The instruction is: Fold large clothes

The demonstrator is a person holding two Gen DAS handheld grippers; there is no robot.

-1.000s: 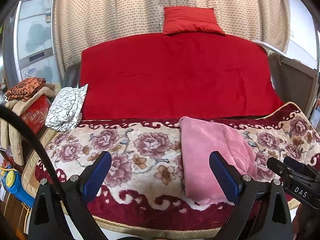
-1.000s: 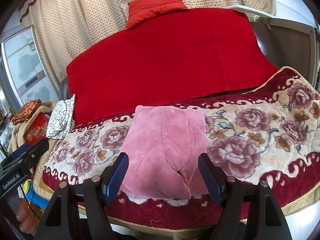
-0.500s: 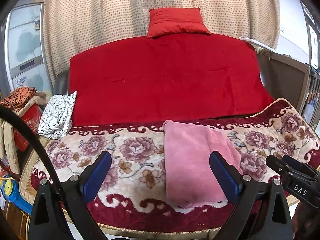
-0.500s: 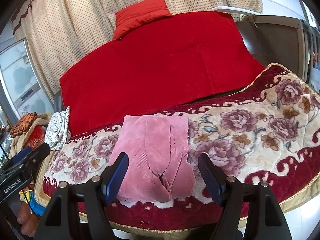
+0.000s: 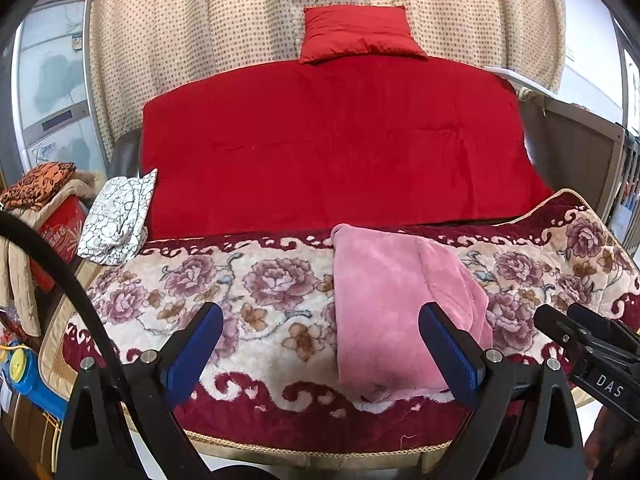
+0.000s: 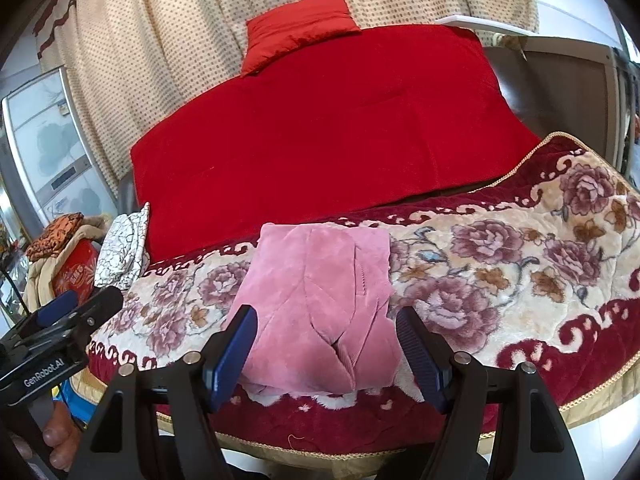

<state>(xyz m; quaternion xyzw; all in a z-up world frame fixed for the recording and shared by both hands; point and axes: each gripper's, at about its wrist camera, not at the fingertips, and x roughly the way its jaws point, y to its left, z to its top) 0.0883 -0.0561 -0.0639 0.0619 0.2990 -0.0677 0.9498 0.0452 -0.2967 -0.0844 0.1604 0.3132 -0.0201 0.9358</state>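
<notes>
The pink garment lies in a compact folded rectangle on the floral blanket, directly ahead of the right tool and ahead-right of the left tool. Both tools hang wide open and empty, clear of the cloth, probably because the fold looks finished.

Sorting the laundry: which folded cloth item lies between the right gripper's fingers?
The pink garment, folded on the floral blanket. The white crackle-patterned cloth and orange patterned one sit far off to the left.
</notes>
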